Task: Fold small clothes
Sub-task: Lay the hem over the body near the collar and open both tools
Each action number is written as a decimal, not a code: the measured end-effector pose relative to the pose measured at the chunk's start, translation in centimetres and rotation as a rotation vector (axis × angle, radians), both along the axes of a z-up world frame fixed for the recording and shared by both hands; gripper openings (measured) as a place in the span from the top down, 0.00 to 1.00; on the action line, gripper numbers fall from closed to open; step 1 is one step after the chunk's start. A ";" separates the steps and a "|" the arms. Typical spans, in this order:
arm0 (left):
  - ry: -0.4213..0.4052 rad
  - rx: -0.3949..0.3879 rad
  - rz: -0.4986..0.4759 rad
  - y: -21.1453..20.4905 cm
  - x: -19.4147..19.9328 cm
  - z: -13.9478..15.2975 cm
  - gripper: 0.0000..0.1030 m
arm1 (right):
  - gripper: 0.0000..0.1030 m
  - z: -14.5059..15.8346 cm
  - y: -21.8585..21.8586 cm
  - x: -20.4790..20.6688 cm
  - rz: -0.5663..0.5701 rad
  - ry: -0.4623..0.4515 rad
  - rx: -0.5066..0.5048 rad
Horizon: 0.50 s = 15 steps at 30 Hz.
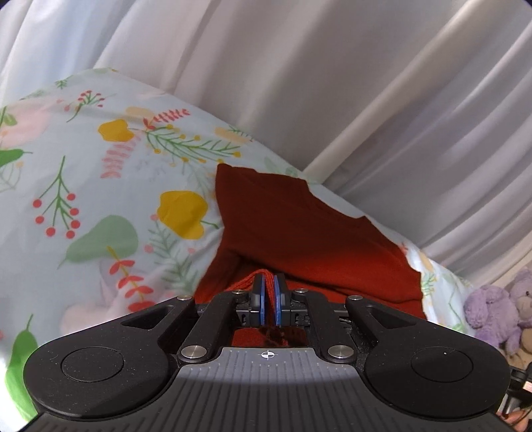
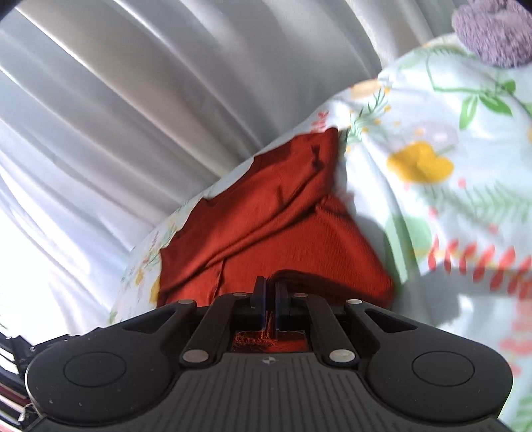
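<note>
A rust-red knit garment (image 1: 299,226) lies on a floral bedsheet (image 1: 83,186), its far edge near the curtain. My left gripper (image 1: 269,282) is shut on a near edge of the garment, red fabric pinched between its blue pads. The garment also shows in the right wrist view (image 2: 266,216), creased and lifted toward the camera. My right gripper (image 2: 270,285) is shut on another near edge of the garment, with red fabric bunched behind its fingers.
White pleated curtains (image 1: 332,83) hang behind the bed. Purple plush toys (image 1: 498,305) sit at the right end of the bed; one also shows in the right wrist view (image 2: 492,30). Stacked books (image 2: 10,382) are at the lower left.
</note>
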State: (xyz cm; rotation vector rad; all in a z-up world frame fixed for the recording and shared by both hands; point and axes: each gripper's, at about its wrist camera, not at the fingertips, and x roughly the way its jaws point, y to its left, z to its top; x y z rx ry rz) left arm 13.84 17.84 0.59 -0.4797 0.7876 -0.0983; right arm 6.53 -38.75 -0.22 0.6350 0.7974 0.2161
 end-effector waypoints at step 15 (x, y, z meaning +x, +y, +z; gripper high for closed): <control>0.030 0.279 -0.231 -2.8 3.3 -6.2 0.48 | 0.61 -3.2 3.9 4.7 0.141 -0.050 -0.504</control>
